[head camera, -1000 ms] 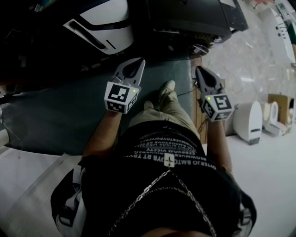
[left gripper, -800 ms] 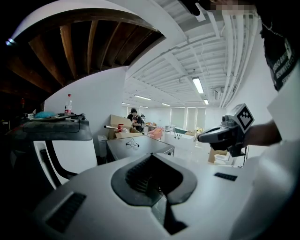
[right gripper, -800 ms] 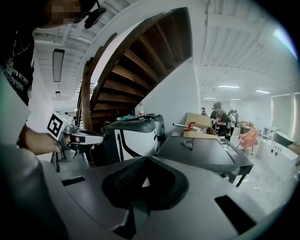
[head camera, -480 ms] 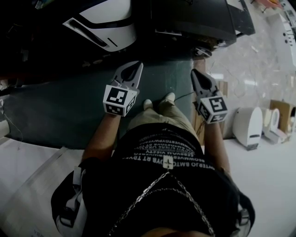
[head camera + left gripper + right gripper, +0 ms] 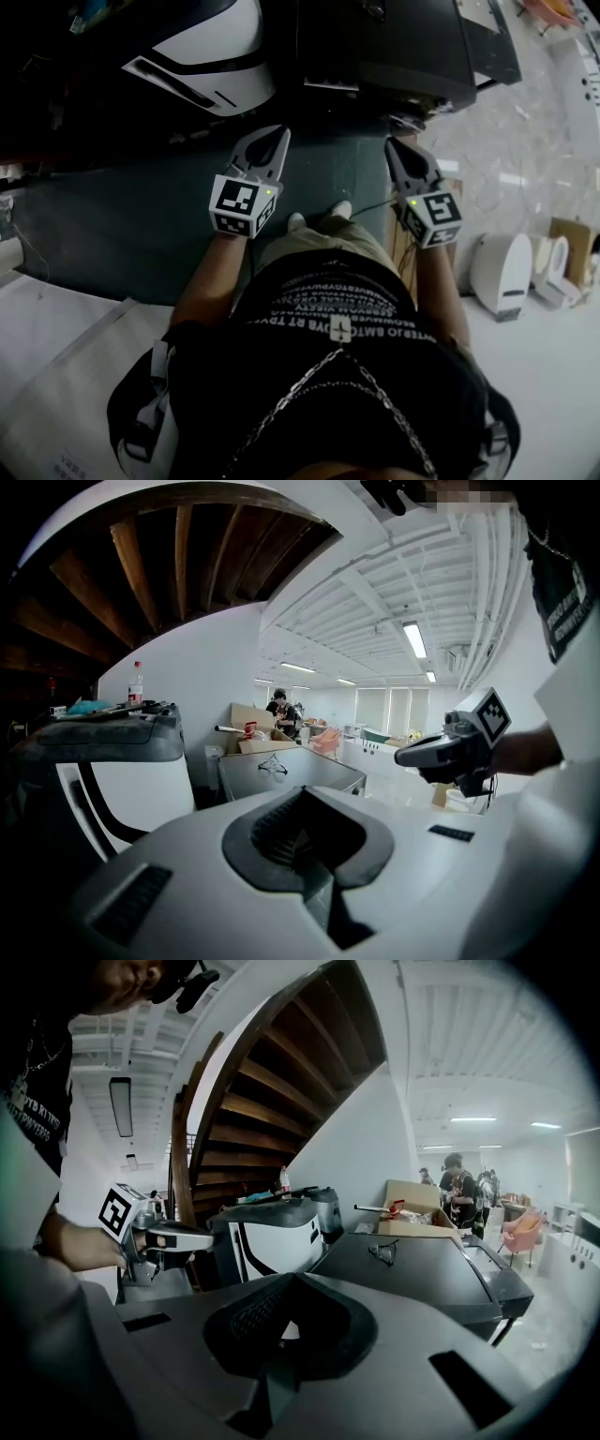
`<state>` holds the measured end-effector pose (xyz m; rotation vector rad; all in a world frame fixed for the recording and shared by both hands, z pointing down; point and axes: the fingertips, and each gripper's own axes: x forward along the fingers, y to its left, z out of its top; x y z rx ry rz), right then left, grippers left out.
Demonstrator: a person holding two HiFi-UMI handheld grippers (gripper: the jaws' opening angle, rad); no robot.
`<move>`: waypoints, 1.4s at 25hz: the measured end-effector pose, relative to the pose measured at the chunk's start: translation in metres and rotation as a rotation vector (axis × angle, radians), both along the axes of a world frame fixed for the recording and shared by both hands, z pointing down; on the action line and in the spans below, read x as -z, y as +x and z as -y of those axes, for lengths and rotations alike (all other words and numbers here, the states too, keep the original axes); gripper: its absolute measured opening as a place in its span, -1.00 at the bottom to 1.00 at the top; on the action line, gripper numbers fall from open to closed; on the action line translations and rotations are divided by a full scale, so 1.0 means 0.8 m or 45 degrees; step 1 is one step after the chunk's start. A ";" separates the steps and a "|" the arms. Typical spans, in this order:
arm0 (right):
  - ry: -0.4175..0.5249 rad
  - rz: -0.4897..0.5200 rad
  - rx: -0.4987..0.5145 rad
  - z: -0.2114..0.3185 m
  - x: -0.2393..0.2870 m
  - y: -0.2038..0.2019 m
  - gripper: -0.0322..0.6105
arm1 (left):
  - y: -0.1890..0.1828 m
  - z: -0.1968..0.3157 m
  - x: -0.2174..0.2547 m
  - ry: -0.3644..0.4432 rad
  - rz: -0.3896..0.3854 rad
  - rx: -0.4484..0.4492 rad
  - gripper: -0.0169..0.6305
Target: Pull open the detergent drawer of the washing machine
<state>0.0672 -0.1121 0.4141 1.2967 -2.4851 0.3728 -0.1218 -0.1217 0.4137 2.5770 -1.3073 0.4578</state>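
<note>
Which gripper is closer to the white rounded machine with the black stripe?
Left. The left gripper hangs just short of the white rounded machine; the right gripper is farther right, before the dark grey flat-topped machine.

This looks like a big open workshop hall. Strip lights (image 5: 412, 639) line the white ceiling (image 5: 375, 583). Cardboard boxes (image 5: 412, 1208) and a wooden staircase (image 5: 281, 1101) stand around.

- Shirt (image 5: 337, 302): several lines of white block print, seen upside down in the head view and too blurred to read.
- Cross-like sign (image 5: 343, 326): white, on the shirt just under those lines.
- Left marker cube (image 5: 242, 204) on the left gripper (image 5: 272, 136): black-and-white square code, no letters.
- Right marker cube (image 5: 437, 217) on the right gripper (image 5: 401, 148): same kind of code.
- Pale sheet (image 5: 66, 412), lower left: small dark print at its corner, illegible.
</note>
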 end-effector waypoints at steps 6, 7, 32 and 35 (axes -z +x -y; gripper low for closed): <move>0.020 0.036 0.041 0.036 0.010 0.016 -0.89 | 0.019 0.028 0.010 0.015 0.025 0.033 -0.94; 0.026 0.049 0.041 0.042 0.012 0.019 -0.89 | 0.022 0.032 0.012 0.016 0.034 0.035 -0.94; 0.025 0.096 0.164 0.080 -0.011 0.043 -0.89 | 0.049 0.032 -0.012 -0.038 0.106 0.125 -0.94; 0.008 0.085 0.143 0.092 -0.013 0.039 -0.89 | 0.042 0.047 -0.016 -0.042 0.097 0.120 -0.94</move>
